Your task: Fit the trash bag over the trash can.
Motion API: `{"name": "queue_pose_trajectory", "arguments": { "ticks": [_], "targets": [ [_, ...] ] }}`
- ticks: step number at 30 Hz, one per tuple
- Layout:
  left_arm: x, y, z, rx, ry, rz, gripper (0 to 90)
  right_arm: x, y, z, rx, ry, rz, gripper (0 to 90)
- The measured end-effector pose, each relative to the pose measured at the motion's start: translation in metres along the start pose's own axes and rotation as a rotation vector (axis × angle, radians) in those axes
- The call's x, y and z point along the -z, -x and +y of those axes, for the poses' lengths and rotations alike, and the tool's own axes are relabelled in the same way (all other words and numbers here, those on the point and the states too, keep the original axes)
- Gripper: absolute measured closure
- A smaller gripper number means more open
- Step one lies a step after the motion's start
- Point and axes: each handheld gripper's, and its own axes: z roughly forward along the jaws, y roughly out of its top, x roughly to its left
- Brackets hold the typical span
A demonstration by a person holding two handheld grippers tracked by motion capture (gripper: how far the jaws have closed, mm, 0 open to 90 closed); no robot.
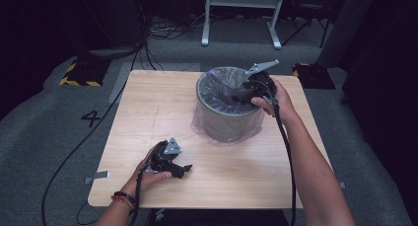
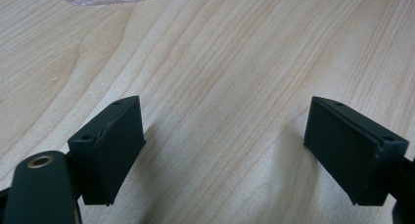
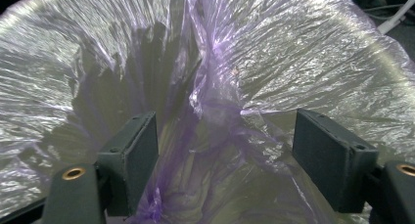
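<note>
Forearms come in from bottom of high view. Left hand (image 1: 148, 172) rests low on the wooden table (image 1: 148, 102) near its front edge, left gripper (image 1: 185, 170) lying about level, pointing right; in the left gripper view its jaws stand wide apart w/ bare wood between, nothing held. Right arm stretches fwd, right hand (image 1: 276, 100) at far-right rim of the grey bin (image 1: 224, 120), right gripper (image 1: 235, 95) angled down into its mouth. Right gripper view: jaws apart, a gathered fold of the purple plastic liner (image 3: 210, 87) between them, pads not pressing it. Bin stands on table's far-right part, liner draped over rim and outer wall. Bin's bottom hidden by crumpled liner; right jaw tips hard to make out from above.
</note>
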Motion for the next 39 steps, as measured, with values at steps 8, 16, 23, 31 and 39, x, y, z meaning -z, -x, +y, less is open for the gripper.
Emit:
{"name": "queue_pose_trajectory", "arguments": {
  "ticks": [8, 16, 23, 31, 39],
  "targets": [
    [0.000, 0.000, 0.000, 0.000, 0.000, 0.001, 14.6, -0.006, -0.003, 0.004, 0.022, -0.038, -0.009, 25.1],
    [0.000, 0.000, 0.000, 0.000, 0.001, -0.001, 14.7, -0.011, -0.006, 0.006, 0.068, -0.111, 0.004, 25.2],
    [0.000, 0.000, 0.000, 0.000, 0.001, -0.001, 14.7, -0.015, -0.007, 0.006, 0.078, -0.158, 0.010, 25.4],
    [0.000, 0.000, 0.000, 0.000, 0.001, -0.001, 14.7, -0.022, -0.008, 0.009, 0.100, -0.251, 0.014, 25.4],
    [0.000, 0.000, 0.000, 0.000, 0.000, -0.001, 14.6, -0.026, -0.007, 0.012, 0.084, -0.310, 0.023, 25.4]
  ]
}}
